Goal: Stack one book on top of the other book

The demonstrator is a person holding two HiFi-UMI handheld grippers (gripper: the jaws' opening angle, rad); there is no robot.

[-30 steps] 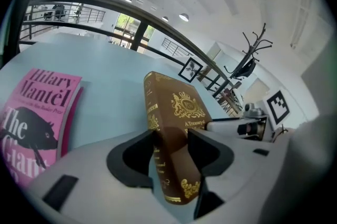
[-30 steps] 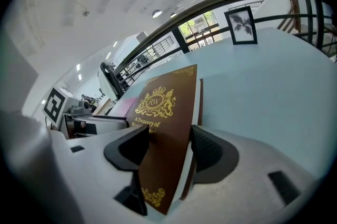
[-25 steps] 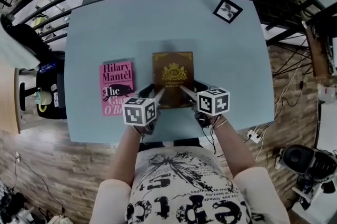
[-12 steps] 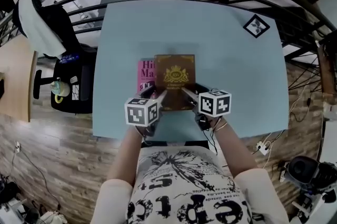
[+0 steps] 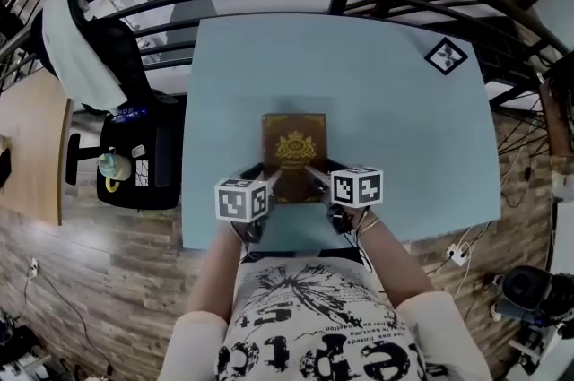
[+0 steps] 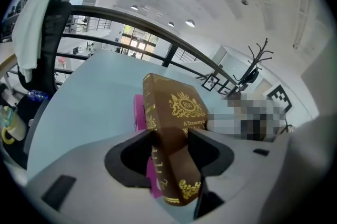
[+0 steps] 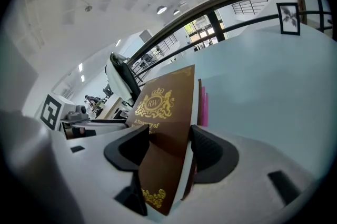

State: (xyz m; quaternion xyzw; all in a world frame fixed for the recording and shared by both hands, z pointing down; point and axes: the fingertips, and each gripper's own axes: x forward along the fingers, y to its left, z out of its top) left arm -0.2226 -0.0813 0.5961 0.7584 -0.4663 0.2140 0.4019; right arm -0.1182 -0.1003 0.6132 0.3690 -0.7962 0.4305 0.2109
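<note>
Gilt "RW", "A Treasury of" on brown book [image 5: 293,146] clamped in left gripper [image 6: 171,152] and right gripper [image 7: 169,152] jaws

- Two books: a brown book [image 5: 293,146] and a pink book [image 6: 139,112], the pink one showing only as an edge under the brown one.
- Two claws: the left claw [image 5: 265,176] and the right claw [image 5: 320,170].
- Two marker cubes, one on the left claw [image 5: 241,199] and one on the right [image 5: 357,187].
- One table [image 5: 386,110], pale blue.
- One square marker card [image 5: 446,56], at the table's far right corner.
- One black chair [image 5: 143,164] beside the table.
- One white cloth [image 5: 76,47], draped over the chair's back.
- One pale mug [image 5: 112,166] by the chair.
- One coat stand [image 6: 251,67], in the left gripper view.
- One person [image 5: 305,316], with two forearms in sight.
</note>
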